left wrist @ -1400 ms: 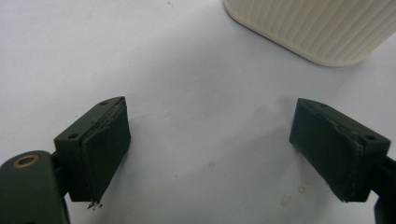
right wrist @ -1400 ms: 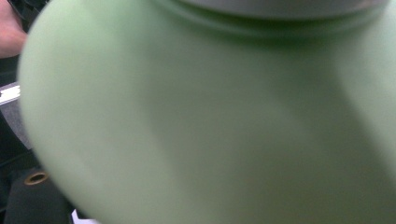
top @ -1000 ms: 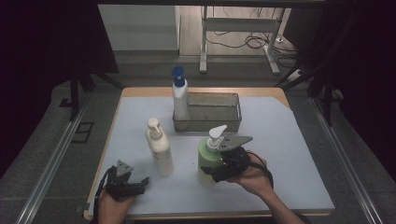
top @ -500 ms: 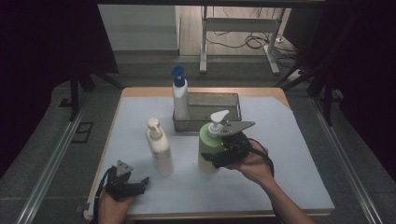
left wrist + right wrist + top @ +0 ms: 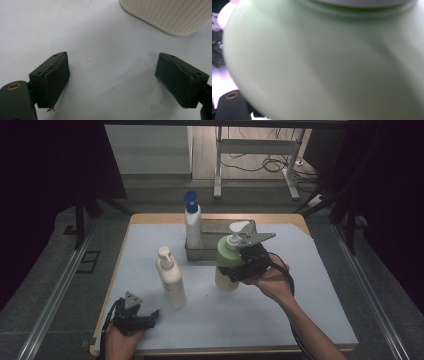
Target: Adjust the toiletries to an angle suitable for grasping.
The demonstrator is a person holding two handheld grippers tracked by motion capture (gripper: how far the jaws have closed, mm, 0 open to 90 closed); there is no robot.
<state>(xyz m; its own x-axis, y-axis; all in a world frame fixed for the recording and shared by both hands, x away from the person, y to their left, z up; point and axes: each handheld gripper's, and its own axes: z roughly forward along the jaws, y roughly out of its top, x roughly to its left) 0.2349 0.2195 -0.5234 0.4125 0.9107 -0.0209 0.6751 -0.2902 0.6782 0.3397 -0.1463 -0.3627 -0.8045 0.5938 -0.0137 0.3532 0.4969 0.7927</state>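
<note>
A green pump bottle (image 5: 228, 262) with a white pump head hangs above the white mat, with my right gripper (image 5: 239, 268) shut on its body. In the right gripper view the pale green bottle (image 5: 324, 62) sits right against the camera and hides the jaws. My left gripper (image 5: 145, 319) rests open near the table's front left edge. Its two black fingertips (image 5: 56, 77) stand wide apart over bare mat, with the ribbed base of a cream bottle (image 5: 170, 15) just beyond them. That cream pump bottle (image 5: 170, 279) stands upright on the mat.
A grey metal basket (image 5: 222, 227) stands at the back of the white mat (image 5: 310, 290), and a white bottle with a blue pump (image 5: 192, 225) stands upright at its left end. Beyond the table are a dark floor, cables and a metal frame.
My right gripper has lifted the green bottle and carried it away from me, toward the basket. The left gripper has stayed in place, open.
</note>
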